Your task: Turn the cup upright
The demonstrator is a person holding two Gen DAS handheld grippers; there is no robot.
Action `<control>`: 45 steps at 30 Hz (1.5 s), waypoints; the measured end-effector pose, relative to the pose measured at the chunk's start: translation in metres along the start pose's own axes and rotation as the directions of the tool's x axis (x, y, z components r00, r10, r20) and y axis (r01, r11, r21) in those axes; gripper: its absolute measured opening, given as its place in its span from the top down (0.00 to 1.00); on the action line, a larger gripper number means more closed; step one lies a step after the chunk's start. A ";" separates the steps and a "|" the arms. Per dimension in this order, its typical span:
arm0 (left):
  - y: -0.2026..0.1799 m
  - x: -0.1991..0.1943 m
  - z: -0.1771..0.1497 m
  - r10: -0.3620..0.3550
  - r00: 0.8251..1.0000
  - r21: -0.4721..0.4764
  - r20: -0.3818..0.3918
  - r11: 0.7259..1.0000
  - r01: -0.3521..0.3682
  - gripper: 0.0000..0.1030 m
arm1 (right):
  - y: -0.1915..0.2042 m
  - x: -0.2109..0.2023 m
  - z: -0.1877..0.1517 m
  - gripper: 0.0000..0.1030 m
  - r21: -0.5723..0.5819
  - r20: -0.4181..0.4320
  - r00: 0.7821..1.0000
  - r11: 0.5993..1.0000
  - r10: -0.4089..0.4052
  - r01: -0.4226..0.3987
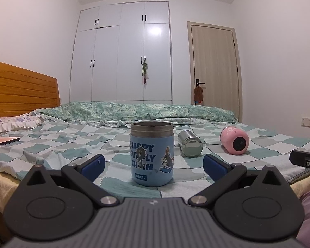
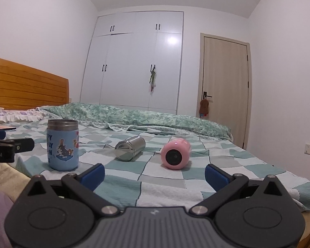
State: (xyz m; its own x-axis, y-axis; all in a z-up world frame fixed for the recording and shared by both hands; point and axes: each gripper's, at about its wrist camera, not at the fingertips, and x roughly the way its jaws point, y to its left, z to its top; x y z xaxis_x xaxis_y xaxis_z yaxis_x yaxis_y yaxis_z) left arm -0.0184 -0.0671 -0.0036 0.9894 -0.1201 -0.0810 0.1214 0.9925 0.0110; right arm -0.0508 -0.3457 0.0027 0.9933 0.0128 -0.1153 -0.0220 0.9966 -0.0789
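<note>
A blue cartoon-printed cup (image 1: 152,155) with a steel rim stands upright on the checked bedspread, straight ahead of my left gripper (image 1: 154,166), which is open and empty with its blue pads either side of the cup but short of it. The cup also shows in the right wrist view (image 2: 62,144) at the left. A steel cup (image 2: 130,148) and a pink cup (image 2: 175,153) lie on their sides, bases toward me. My right gripper (image 2: 155,174) is open and empty, facing the pink cup from a short distance.
The checked bedspread (image 2: 134,184) covers a bed with a wooden headboard (image 1: 20,91) at the left. A rolled green quilt (image 1: 134,109) lies along the far side. White wardrobe (image 1: 122,51) and a door (image 1: 215,66) stand behind. A flat pink item (image 1: 2,141) lies at the left.
</note>
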 end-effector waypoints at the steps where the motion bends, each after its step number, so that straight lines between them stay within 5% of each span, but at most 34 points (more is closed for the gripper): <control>1: 0.000 0.000 0.000 0.000 1.000 -0.001 0.000 1.000 0.000 0.00 | 0.000 0.000 0.000 0.00 0.001 0.001 1.000 1.000 -0.002 0.002; 45: -0.003 0.000 0.001 -0.008 1.000 -0.006 0.000 1.000 0.008 0.00 | -0.001 -0.001 0.000 0.00 0.004 0.002 1.000 1.000 -0.003 0.003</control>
State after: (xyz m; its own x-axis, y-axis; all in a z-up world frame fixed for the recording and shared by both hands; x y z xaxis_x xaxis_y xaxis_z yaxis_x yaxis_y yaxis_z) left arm -0.0184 -0.0702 -0.0029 0.9885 -0.1277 -0.0813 0.1285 0.9917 0.0044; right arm -0.0519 -0.3465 0.0025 0.9936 0.0101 -0.1128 -0.0186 0.9970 -0.0751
